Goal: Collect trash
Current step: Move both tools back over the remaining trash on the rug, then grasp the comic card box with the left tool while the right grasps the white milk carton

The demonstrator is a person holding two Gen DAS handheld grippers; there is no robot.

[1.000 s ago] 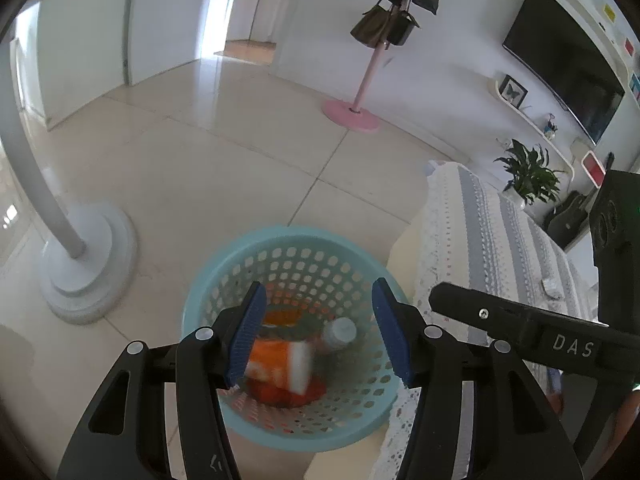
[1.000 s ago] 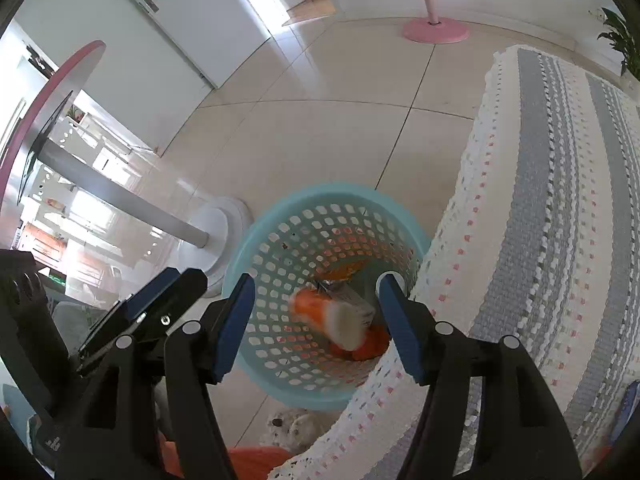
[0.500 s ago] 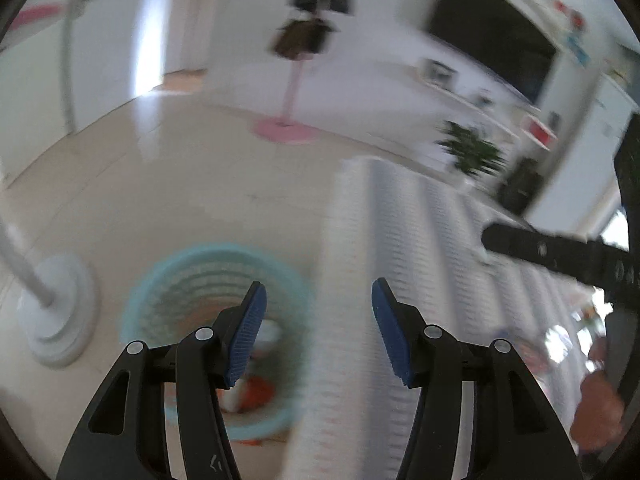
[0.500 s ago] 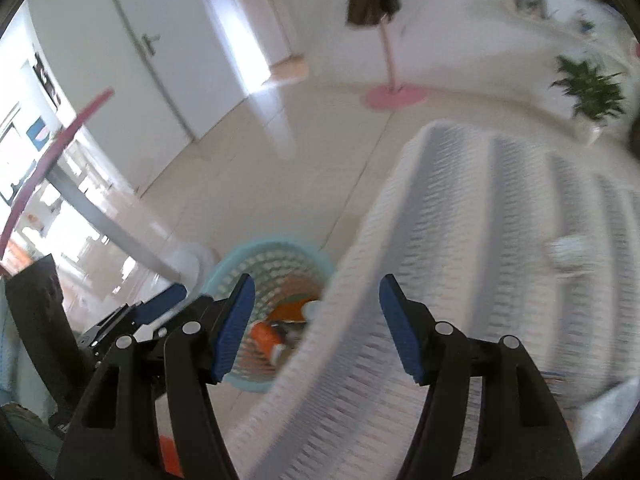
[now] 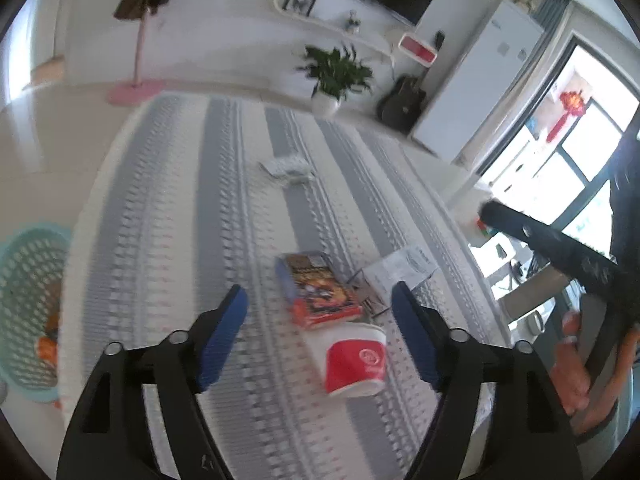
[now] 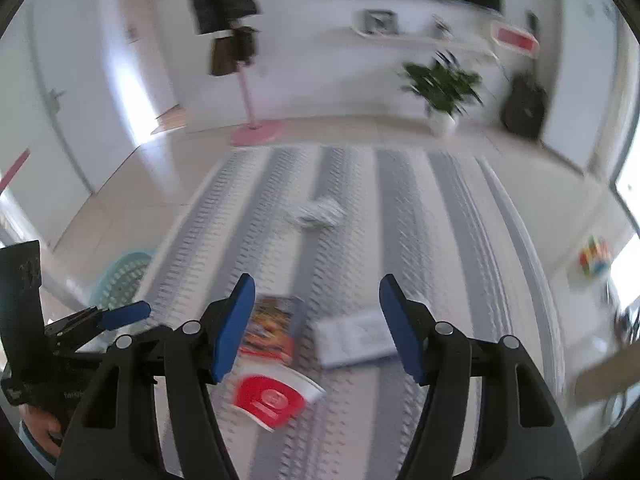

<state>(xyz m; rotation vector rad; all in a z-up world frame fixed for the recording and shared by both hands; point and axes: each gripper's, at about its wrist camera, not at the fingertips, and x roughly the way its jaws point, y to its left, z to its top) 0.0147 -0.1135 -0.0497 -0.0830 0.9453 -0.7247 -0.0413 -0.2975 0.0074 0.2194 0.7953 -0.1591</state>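
On the grey-and-white striped tablecloth (image 5: pixel 168 208) lie a red-and-white paper cup (image 5: pixel 354 362) on its side, an orange snack box (image 5: pixel 316 290), a flat white paper (image 5: pixel 402 268) and a crumpled white wrapper (image 5: pixel 288 170). My left gripper (image 5: pixel 320 340) is open and empty above the cup and box. My right gripper (image 6: pixel 318 330) is open and empty over the same cup (image 6: pixel 272 398), box (image 6: pixel 272 330) and paper (image 6: pixel 354 336); the crumpled wrapper (image 6: pixel 320 212) lies farther off. The teal basket (image 5: pixel 28 300) with trash inside stands on the floor at the table's left; it also shows in the right wrist view (image 6: pixel 122 280).
A pink coat stand (image 6: pixel 250 92), a potted plant (image 5: pixel 336 76), a guitar (image 5: pixel 402 102) and a white fridge (image 5: pixel 476 76) stand beyond the table. The right gripper's body (image 5: pixel 560 256) shows at the right of the left wrist view.
Both grippers have swung right, from over the teal basket to over the striped table. An orange bottle seen between the jaws over the basket is no longer there.
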